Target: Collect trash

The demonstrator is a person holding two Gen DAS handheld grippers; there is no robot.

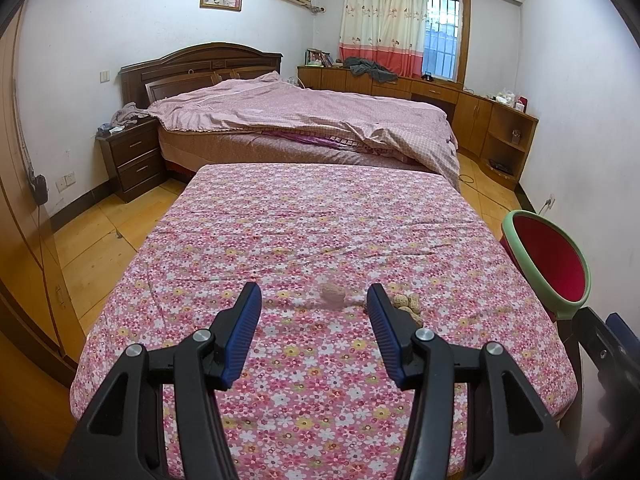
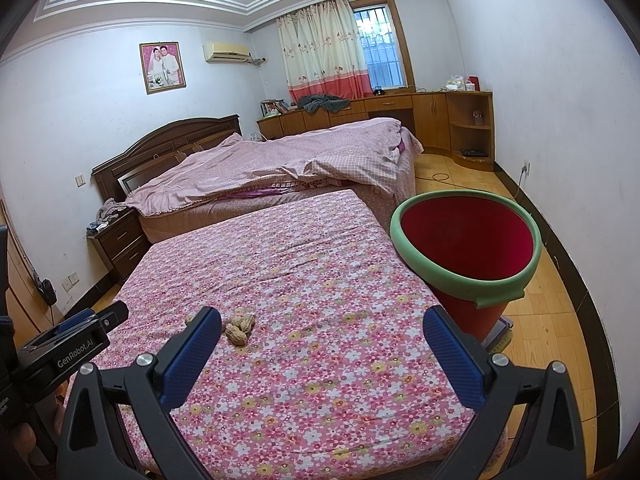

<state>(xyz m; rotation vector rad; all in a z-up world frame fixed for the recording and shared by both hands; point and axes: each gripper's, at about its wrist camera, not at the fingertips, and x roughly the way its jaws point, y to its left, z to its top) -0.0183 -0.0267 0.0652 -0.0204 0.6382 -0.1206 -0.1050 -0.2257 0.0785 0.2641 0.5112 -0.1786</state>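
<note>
With both my left gripper (image 1: 314,300) and right gripper (image 2: 322,326) standing open and empty, I should lower the left straight over the walnut (image 1: 333,295) beside the peanuts (image 2: 240,328) on the floral cloth (image 2: 320,280), pinch gently, then carry it to the red bin (image 2: 466,236).

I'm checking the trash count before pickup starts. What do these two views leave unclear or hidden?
- Peanuts: in the left wrist view the left tool's right finger hides part of the pile, so no count.
- Walnut-like lump: blurred in the left wrist view; in the right wrist view, mostly hidden behind the right tool's left finger.
- Bin: its bottom is out of sight in both views.
</note>
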